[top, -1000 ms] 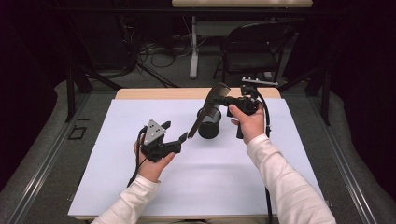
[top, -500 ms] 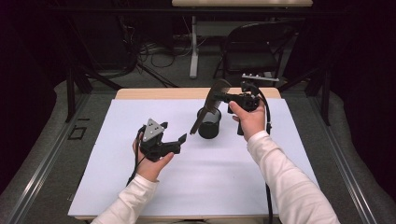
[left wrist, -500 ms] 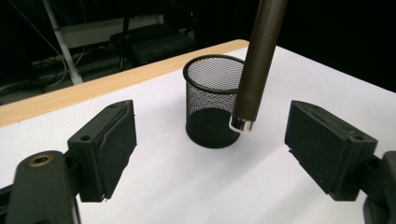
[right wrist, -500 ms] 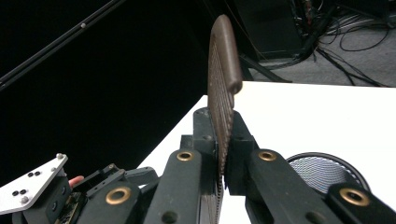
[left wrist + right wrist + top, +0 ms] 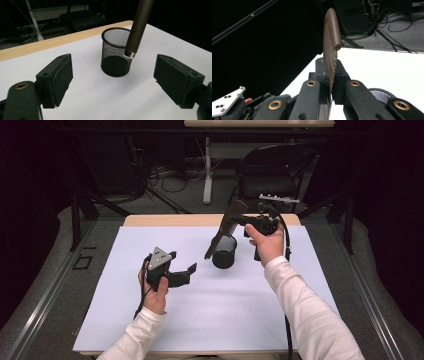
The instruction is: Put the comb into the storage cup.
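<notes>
In the high view the right gripper [image 5: 239,218] sits in the upper middle of the frame, just right of centre, its jaws clamped on the wide head of a dark brown brush [image 5: 226,226]. The brush slants down and to the left, and its handle tip hangs at the left rim of a black mesh cup [image 5: 224,252], which stands upright on the white table [image 5: 240,315] just below the gripper. Whether the tip touches the rim cannot be told. In the right gripper view the brush [image 5: 331,47] rises edge-on from between the two pressed jaws in the centre of the frame, and a bit of the cup [image 5: 379,94] shows at the lower right. The left gripper [image 5: 189,272] lies left of centre in the high view, held low over the table and well apart from the cup, its jaws wide apart, just opened, with nothing between them. In the left gripper view the cup [image 5: 115,57] stands in the upper middle, beyond the two spread pads, and the brush handle [image 5: 138,27], with a silver ring at its end, comes down from the top edge in front of the cup's right rim.
</notes>
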{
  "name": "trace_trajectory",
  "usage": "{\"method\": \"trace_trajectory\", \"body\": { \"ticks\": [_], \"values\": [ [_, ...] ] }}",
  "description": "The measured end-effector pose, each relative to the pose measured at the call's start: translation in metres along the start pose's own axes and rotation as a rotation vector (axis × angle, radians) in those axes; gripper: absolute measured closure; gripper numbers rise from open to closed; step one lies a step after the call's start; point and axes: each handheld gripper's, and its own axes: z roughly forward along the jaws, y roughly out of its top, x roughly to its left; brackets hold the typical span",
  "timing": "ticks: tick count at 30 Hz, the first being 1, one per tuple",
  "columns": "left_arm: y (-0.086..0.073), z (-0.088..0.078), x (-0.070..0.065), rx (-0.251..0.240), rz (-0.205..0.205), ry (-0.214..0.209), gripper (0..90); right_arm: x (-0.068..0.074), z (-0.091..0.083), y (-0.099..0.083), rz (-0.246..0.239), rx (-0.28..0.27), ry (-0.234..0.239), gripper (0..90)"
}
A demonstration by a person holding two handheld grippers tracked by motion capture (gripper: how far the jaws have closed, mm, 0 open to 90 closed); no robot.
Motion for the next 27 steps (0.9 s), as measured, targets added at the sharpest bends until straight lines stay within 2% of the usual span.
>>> {"method": "trace_trajectory", "body": {
  "ticks": [10,22,27],
  "values": [
    [0.000,-0.004,0.005,0.006,-0.007,-0.002,15.7,0.002,-0.002,0.008,-0.014,-0.022,-0.032,86.3],
    [0.001,-0.009,0.008,-0.012,-0.010,-0.012,15.7,0.003,-0.001,0.017,-0.039,-0.036,-0.066,86.3],
    [0.001,-0.009,0.009,-0.014,-0.018,-0.017,15.7,0.000,-0.002,0.020,-0.045,-0.037,-0.095,86.3]
  ]
}}
